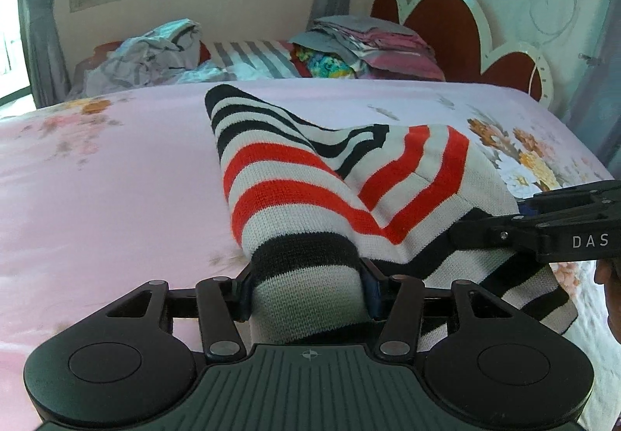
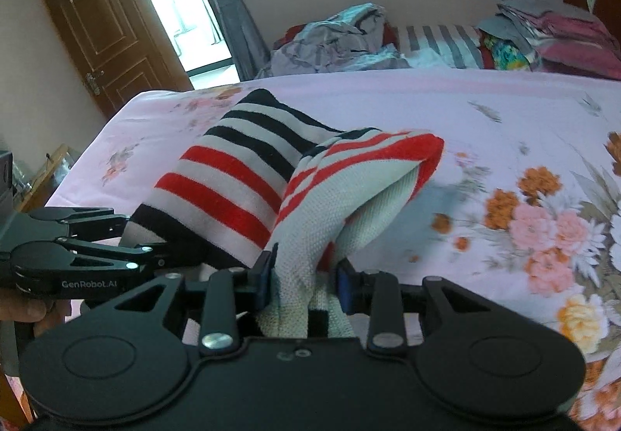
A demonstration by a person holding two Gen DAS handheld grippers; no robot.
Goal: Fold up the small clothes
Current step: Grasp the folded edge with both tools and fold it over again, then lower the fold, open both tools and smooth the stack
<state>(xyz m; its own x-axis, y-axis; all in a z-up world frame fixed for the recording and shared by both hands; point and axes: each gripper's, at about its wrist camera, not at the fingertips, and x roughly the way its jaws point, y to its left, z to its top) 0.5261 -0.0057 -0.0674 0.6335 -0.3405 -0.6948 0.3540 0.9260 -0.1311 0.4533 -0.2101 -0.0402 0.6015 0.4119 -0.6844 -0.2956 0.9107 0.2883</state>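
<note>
**Both grippers lift the near edge of a striped knit for a fold**

A striped sweater (image 1: pixel 341 174), banded in black, white and red, lies on the pink floral bed (image 1: pixel 108 167) with its near edge raised off the sheet. The left gripper (image 1: pixel 306 291) is clamped on a thick bunched roll of the knit, black and white bands filling the gap between its pads. The right gripper (image 2: pixel 302 275) is closed on a gathered white part of the same edge, the cloth squeezed between its blue pads. The far part of the garment rests on the bed and rises in a ridge toward the grippers, so the cloth hangs in two humps, one to each grip.

The step in hand looks like the start of a fold: the near edge is caught at two points and held up, ready to be carried across. The next move probably calls for both grippers to travel together toward the far edge, keeping the cloth taut between them so the hem lands straight, then letting go at the same time. Uneven travel would likely skew the crease, and the bunched grips may leave wrinkles that need smoothing.

Both grippers point downward and forward over the bed, side by side and near each other; each shows at the edge of the other's view. Part of a hand (image 2: pixel 23 310) shows under the left gripper. Heaps of other clothes (image 1: pixel 147 54) sit at the far side of the bed, well apart.
</note>
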